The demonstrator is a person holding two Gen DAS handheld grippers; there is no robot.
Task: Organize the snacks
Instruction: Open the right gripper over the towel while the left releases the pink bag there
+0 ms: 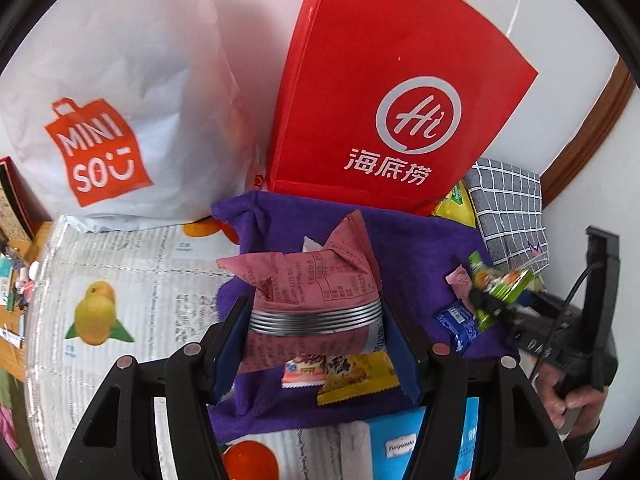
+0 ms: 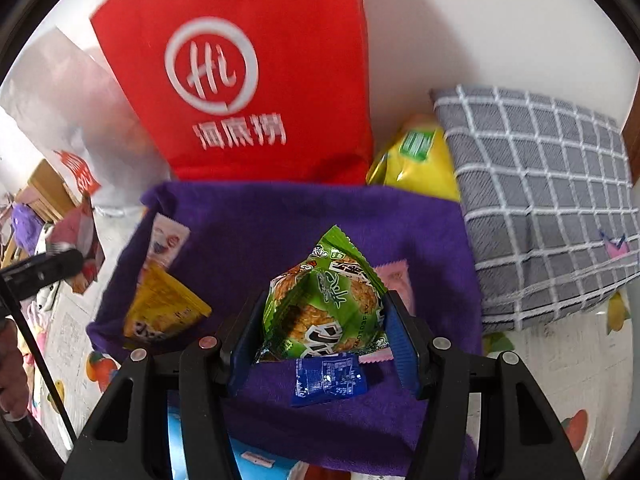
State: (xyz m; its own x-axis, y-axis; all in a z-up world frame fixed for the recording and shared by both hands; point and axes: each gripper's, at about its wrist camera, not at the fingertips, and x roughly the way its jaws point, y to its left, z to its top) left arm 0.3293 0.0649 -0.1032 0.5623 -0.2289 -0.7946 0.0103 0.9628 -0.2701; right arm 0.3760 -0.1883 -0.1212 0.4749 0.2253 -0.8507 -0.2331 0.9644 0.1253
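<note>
My left gripper (image 1: 316, 316) clamps a pink snack packet (image 1: 312, 280) above the purple cloth (image 1: 416, 240); my right gripper (image 2: 320, 328) squeezes a green snack packet (image 2: 320, 304) over the same cloth. Under them I see a blue packet (image 2: 328, 378), a yellow packet (image 2: 168, 304) and a small pink one (image 2: 394, 276). A red paper bag (image 1: 380, 80) stands behind, a white bag (image 1: 120, 80) beside it, a grey checked cushion (image 2: 540, 200) to the right.

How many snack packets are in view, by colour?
Pink: 3, large pink packet in the left gripper, small pink packet, pink-white packet
Green: 1, green packet in the right gripper
Yellow: 1, yellow packet
Blue: 1, blue packet
Total: 6
</note>
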